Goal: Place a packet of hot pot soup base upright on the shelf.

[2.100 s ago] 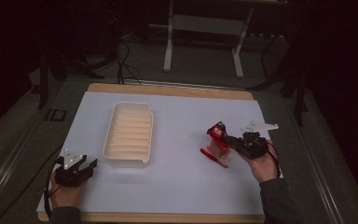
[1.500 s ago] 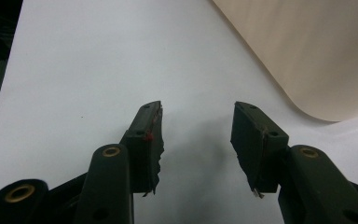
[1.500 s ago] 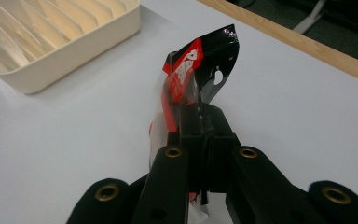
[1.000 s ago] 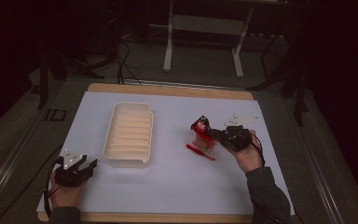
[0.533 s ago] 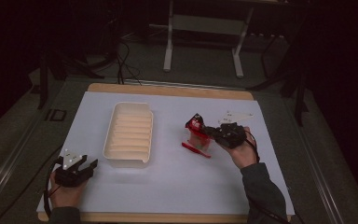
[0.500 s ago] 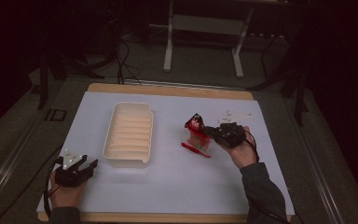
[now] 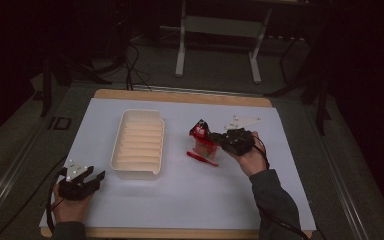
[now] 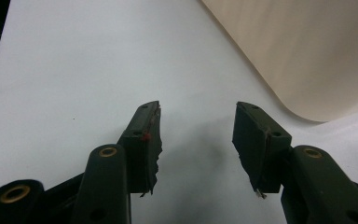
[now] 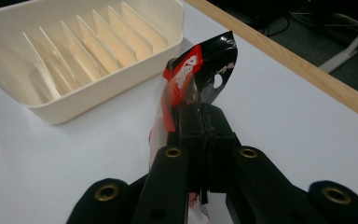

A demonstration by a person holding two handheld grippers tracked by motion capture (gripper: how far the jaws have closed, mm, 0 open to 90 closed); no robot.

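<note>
A red and black packet (image 7: 200,131) with a clear lower part hangs upright over the table's middle, its red bottom edge (image 7: 202,159) close to the white surface. My right gripper (image 7: 214,139) is shut on the packet's side. In the right gripper view the jaws of the right gripper (image 9: 200,116) press together on the packet (image 9: 198,65), with the cream tray (image 9: 98,84) just beyond it. The left gripper (image 7: 96,177) rests open and holds nothing at the front left, near the tray's front corner. The fingers of the left gripper (image 8: 196,126) stand apart above bare table.
The cream tray (image 7: 117,162) has several upright dividers and lies lengthwise left of centre. Its corner (image 8: 307,56) shows at the upper right of the left gripper view. The white mat (image 7: 180,200) ends at a wooden table edge (image 7: 180,96) at the back.
The right gripper has carried the packet leftward, from the right side of the table to just right of the tray. The left gripper has stayed still.
</note>
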